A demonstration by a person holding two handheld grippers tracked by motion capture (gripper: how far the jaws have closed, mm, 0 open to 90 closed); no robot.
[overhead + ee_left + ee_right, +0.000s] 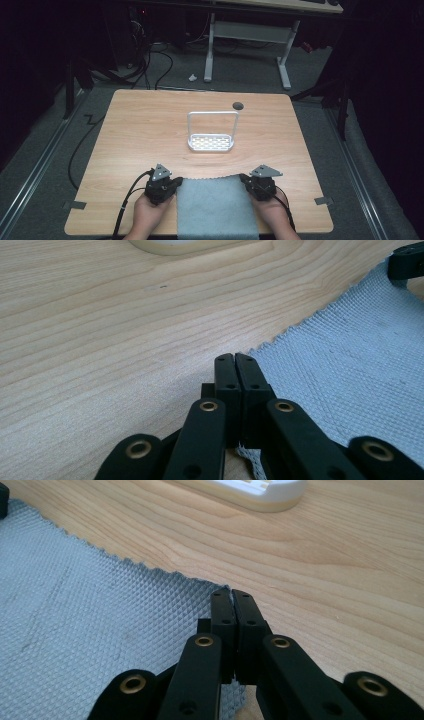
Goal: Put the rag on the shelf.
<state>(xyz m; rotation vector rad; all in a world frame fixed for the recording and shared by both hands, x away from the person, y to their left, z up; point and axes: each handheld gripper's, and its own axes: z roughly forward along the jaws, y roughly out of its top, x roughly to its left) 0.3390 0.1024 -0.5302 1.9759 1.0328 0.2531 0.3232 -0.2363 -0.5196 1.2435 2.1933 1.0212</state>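
A light wooden table (130,130) carries a grey cloth (216,207) at six o'clock and a white rack (211,142) near centre

on the table (125,130): cloth (215,207) at near edge, rack (211,135) behind it, hole (238,105) farther right.

table brightly lit | surroundings dark | near jaws slightly blurred
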